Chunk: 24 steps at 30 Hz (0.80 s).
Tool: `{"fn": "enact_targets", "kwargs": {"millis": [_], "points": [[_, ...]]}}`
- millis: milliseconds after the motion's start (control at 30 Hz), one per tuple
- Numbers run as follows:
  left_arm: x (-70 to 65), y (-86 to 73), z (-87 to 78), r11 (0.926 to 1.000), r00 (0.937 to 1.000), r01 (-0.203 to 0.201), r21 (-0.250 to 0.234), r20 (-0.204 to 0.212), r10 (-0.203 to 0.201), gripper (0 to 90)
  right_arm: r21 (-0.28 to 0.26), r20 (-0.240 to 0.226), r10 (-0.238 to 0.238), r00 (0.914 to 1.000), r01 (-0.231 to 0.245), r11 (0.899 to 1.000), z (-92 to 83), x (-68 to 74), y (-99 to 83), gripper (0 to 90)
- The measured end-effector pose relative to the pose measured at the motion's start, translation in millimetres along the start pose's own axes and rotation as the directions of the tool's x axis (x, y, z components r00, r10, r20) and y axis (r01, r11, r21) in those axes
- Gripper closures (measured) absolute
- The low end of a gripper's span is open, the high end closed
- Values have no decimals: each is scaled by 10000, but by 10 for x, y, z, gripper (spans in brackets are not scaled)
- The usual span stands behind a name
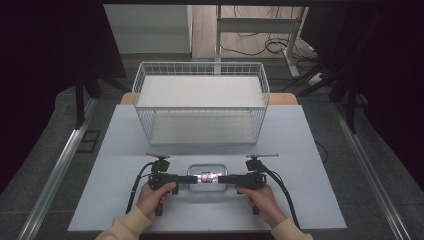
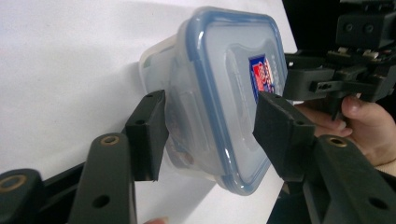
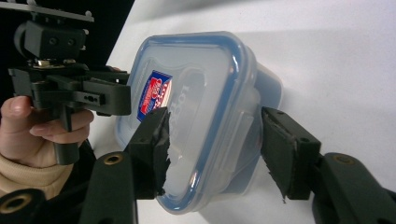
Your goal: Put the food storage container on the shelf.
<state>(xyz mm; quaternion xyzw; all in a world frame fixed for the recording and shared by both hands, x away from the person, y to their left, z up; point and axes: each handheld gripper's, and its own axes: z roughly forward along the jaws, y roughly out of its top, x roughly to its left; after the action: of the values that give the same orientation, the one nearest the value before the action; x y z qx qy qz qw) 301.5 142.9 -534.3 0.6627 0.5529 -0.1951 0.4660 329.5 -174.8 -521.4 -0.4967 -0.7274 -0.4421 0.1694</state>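
The fingers point(image 2: 149, 135) of the left gripper point(image 1: 186, 178) stand spread on either side of the near end of a clear rectangular plastic food container with a blue-rimmed snap lid point(image 1: 207, 178); in the left gripper view one jaw lies against or just beside the container's side wall below the lid's latch, while the other jaw sits over the lid face, and actual contact there cannot be told. The fingers point(image 3: 152, 149) of the right gripper point(image 1: 227, 178) are likewise parted around the opposite end: in the right gripper view one jaw overlaps the lid top next to the red and blue label point(image 3: 153, 95), and the other stands just off the side wall with a visible gap, so neither pair is clamped down on it. In the high view the container rests flat on the pale grey table top point(image 1: 300, 150), near the front edge and centred between the two grippers, which point at each other from left and right. Each gripper is held by a hand, the left hand point(image 1: 155, 196) and the right hand point(image 1: 257, 196), both in cream sleeves coming in from the bottom. Behind the container, well apart, stands a white wire basket point(image 1: 200, 102) with a flat white shelf inside it.
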Motion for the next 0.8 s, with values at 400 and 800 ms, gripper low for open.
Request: {"fn": "enact_targets", "kwargs": {"millis": [400,800], "points": [[-69,-53,-48,9994,9994,-304,-158,-158,302,484,-275,-57,-113,9999,112,9996,-70,57,-86,505],[-108,-63,-84,9989,9986,-415,-221,-329,408,491,-353,-131,-117,9998,112,9993,-76,86,-97,522]]}}
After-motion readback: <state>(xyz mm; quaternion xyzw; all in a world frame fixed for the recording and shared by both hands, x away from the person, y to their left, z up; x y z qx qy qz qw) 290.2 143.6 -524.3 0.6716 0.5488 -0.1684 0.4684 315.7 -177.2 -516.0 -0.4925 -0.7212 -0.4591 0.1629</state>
